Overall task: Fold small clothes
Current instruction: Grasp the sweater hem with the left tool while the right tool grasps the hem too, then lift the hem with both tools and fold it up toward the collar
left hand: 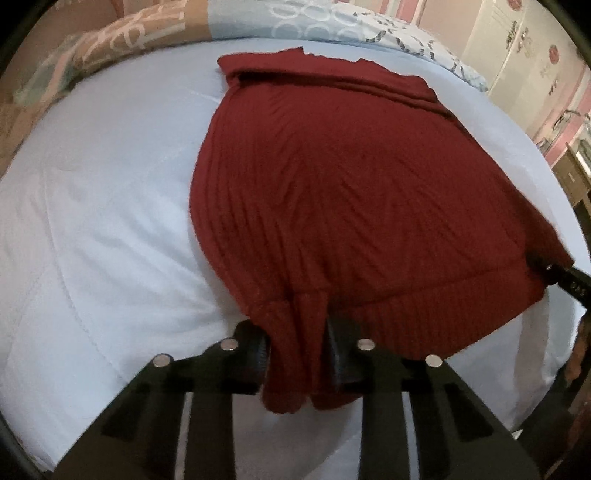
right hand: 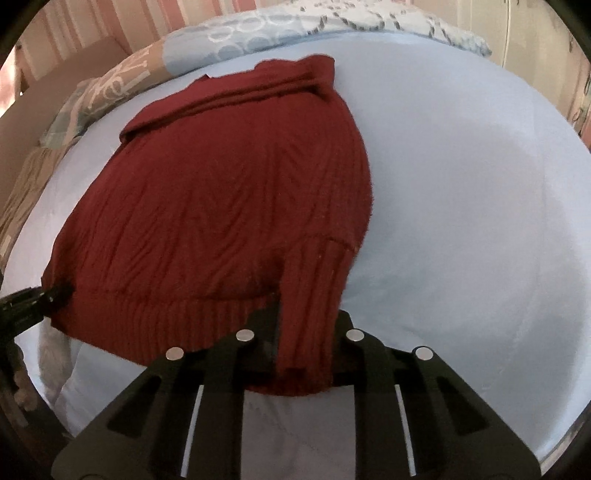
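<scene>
A dark red ribbed knit sweater (left hand: 332, 177) lies spread on a pale blue bed cover (left hand: 92, 229), its near hem raised off the bed. My left gripper (left hand: 297, 350) is shut on the sweater's near left corner, with fabric bunched between its fingers. My right gripper (right hand: 306, 347) is shut on the near right corner of the same sweater (right hand: 221, 192), where a ribbed cuff hangs between the fingers. Each gripper shows at the other view's edge: the right gripper (left hand: 550, 275) and the left gripper (right hand: 55, 293). The far end of the sweater lies folded.
Patterned pillows (left hand: 325, 18) and a beige patterned blanket (left hand: 110, 40) lie along the far edge of the bed. A white cabinet (left hand: 524, 48) stands at the far right. Bare bed cover (right hand: 480, 184) stretches to the right of the sweater.
</scene>
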`<action>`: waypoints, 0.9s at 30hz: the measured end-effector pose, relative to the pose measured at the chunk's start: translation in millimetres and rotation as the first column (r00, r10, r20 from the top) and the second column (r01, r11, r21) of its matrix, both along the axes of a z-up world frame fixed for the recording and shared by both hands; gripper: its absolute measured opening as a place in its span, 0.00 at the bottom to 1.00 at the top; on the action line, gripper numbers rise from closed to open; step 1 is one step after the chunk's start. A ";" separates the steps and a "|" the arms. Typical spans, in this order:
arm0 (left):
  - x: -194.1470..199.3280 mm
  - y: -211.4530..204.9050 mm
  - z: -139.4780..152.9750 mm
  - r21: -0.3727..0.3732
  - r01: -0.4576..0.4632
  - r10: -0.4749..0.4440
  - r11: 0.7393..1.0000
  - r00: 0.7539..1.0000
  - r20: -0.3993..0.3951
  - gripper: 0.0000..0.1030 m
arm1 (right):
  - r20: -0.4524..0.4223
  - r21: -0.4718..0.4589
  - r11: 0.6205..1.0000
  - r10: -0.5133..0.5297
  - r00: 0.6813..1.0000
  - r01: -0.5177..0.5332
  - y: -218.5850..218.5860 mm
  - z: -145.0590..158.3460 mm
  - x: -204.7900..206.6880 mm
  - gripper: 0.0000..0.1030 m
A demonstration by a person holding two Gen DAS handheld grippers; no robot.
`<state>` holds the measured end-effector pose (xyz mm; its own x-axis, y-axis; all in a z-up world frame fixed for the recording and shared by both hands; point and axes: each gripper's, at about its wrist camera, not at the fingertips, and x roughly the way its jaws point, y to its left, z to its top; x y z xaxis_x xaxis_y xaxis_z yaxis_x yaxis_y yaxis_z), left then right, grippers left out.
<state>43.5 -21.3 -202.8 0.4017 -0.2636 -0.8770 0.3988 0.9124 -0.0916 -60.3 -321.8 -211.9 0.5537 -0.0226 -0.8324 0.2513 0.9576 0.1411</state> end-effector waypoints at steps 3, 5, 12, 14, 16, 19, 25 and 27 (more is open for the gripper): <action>-11.1 -0.2 6.3 0.011 -0.004 0.003 1.000 0.999 0.049 0.22 | 0.032 -0.035 0.999 0.022 0.999 -0.021 5.0 10.3 -11.3 0.14; -16.6 3.2 12.3 0.006 -0.011 0.011 1.000 0.997 0.073 0.21 | 0.043 -0.037 0.999 0.031 0.999 -0.030 7.8 15.6 -15.4 0.14; -40.4 22.9 20.6 -0.009 -0.011 0.012 1.000 0.998 0.064 0.21 | 0.055 -0.025 0.998 0.066 0.996 -0.065 17.0 29.8 -40.8 0.14; -48.7 28.3 24.5 -0.010 -0.008 0.009 1.000 0.997 0.070 0.21 | 0.069 -0.019 0.998 0.066 0.995 -0.065 18.6 36.1 -47.3 0.14; -53.2 27.6 30.1 0.000 -0.002 0.002 1.000 0.995 0.102 0.22 | 0.084 -0.026 0.997 0.072 0.994 -0.070 22.3 40.6 -49.1 0.14; -47.2 18.7 33.1 0.030 0.005 -0.009 1.000 0.987 0.158 0.22 | 0.093 -0.035 0.997 0.076 0.993 -0.073 21.9 34.3 -41.5 0.14; -14.7 -2.0 55.4 0.040 0.017 -0.028 0.999 0.955 0.295 0.22 | 0.207 -0.048 0.997 0.066 0.976 -0.057 13.0 53.6 -15.4 0.14; 3.6 -8.6 65.5 0.036 0.012 -0.024 0.999 0.943 0.331 0.22 | 0.250 -0.060 0.997 0.059 0.967 -0.046 8.4 64.6 3.0 0.14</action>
